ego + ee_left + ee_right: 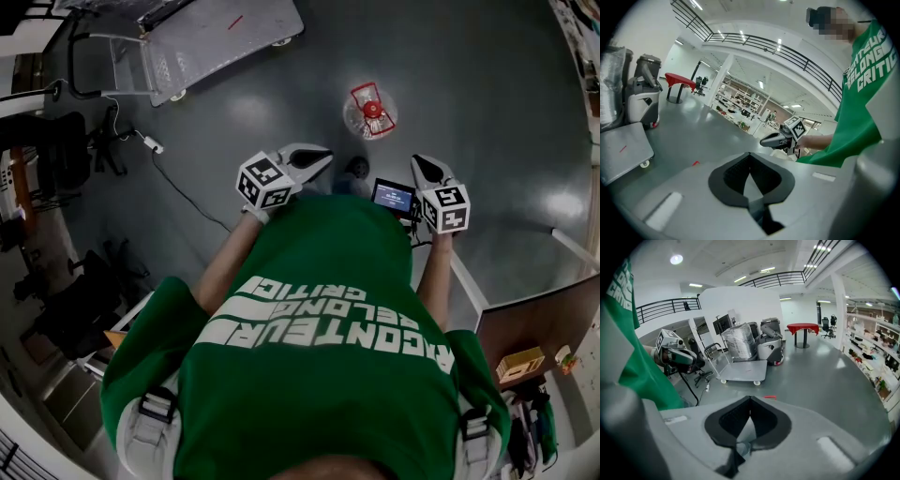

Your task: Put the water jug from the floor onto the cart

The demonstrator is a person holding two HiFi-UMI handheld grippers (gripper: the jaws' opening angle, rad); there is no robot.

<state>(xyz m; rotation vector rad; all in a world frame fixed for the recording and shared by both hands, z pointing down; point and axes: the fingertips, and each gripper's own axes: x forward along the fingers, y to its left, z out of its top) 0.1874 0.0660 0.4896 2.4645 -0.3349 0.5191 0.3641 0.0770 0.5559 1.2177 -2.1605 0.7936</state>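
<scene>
Ceiling lights [676,259] give bright, even light with faint shadows. In the head view the glossy floor [487,112] shows soft glare patches left of the water jug [371,110] and far to its right. The jug itself is sharp. Every view bends strongly outward and darkens to black at the corners.

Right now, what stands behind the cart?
A plastic-wrapped bundle and a grey machine stand behind the cart. What lies behind those two is covered.
</scene>
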